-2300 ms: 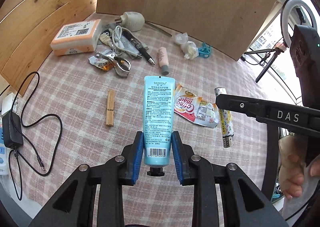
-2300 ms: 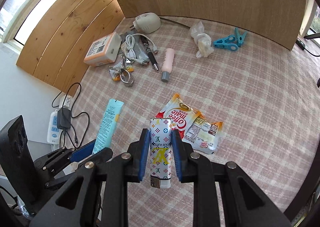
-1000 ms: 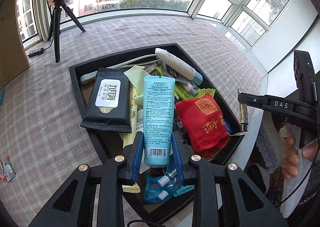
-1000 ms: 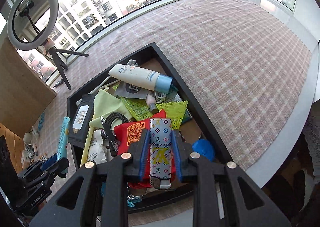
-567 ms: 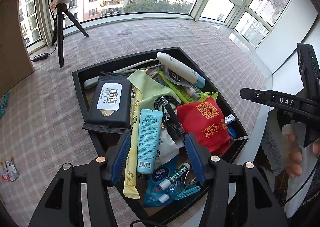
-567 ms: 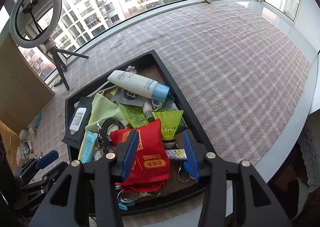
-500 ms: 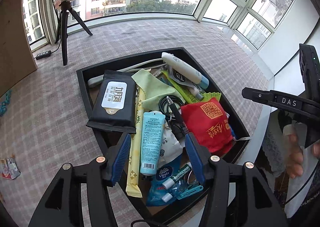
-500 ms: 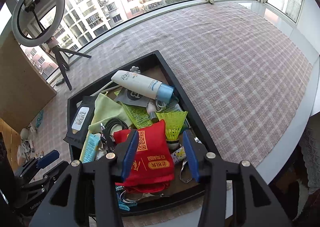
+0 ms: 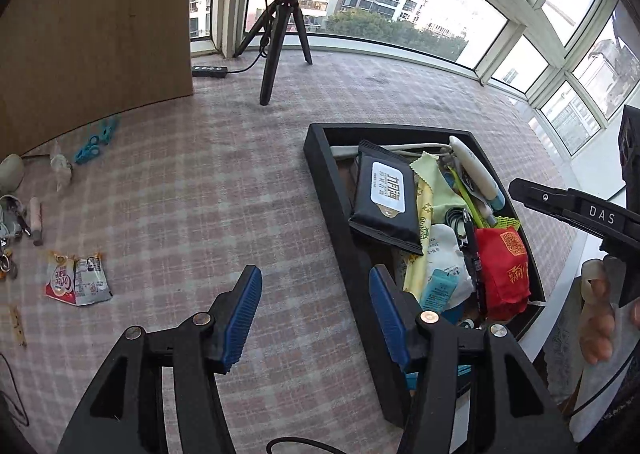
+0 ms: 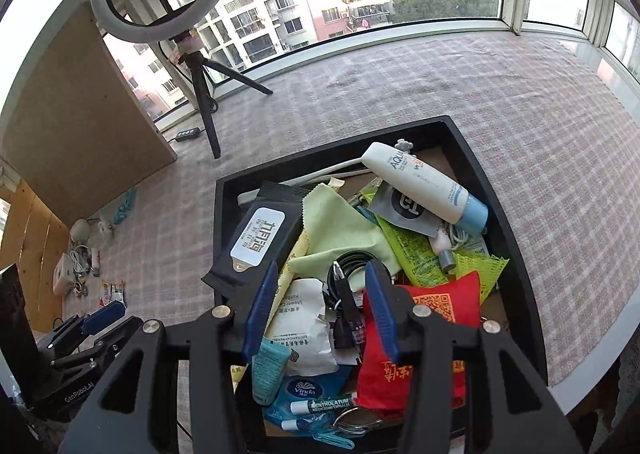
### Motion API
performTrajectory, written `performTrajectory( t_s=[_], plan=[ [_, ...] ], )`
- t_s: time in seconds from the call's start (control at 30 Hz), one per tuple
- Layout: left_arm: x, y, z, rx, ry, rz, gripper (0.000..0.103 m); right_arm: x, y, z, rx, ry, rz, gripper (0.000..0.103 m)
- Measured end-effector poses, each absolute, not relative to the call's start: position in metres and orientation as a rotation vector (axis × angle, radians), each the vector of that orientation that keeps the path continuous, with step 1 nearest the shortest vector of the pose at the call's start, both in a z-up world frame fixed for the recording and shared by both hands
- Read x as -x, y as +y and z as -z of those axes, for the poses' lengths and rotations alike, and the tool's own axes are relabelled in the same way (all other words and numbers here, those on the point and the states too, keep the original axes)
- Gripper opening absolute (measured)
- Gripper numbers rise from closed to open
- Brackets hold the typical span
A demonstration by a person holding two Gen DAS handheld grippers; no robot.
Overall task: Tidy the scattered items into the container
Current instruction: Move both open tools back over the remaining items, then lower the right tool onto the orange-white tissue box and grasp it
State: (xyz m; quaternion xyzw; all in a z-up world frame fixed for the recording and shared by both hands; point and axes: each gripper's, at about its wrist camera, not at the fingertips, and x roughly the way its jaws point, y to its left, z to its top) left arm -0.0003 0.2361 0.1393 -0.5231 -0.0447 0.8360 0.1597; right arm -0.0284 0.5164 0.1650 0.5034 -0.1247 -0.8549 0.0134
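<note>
The black container (image 10: 500, 222) is seen on the plaid-covered counter (image 9: 200, 194), packed with a black wipes pack (image 10: 256, 238), a red pouch (image 10: 436, 318) and a teal tube (image 10: 270, 372). Both the left tongs (image 9: 316, 314), held over the counter beside the container's rim, and the right tongs (image 10: 320, 306), held over its contents, are spread wide with nothing between them. A Coffee-mate sachet (image 9: 76, 280) is left lying well apart on the counter.

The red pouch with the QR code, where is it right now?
In the right wrist view, the red pouch lies inside the black tray, at its near right side, just beyond the open right gripper and below the yellow-green mesh.
</note>
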Motion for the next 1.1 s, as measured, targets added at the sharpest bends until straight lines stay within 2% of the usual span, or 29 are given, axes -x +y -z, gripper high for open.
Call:
performTrajectory(
  t_s=[0.77, 0.9, 1.1],
  plan=[
    [-0.027, -0.067, -0.123, 1.645, -0.560, -2.840, 0.054, 0.095, 0.211, -0.160, -1.432, -0.017, 2.234, 0.046],
    [-0.033, -0.116, -0.117, 1.643, -0.655, -2.924, 0.054, 0.102, 0.147, -0.162, -1.398, 0.020, 2.144, 0.053],
    [-0.038, -0.176, -0.099, 1.640, -0.856, -3.000, 0.054, 0.120, 0.037, -0.172, -1.330, 0.085, 1.984, 0.054]
  ],
)
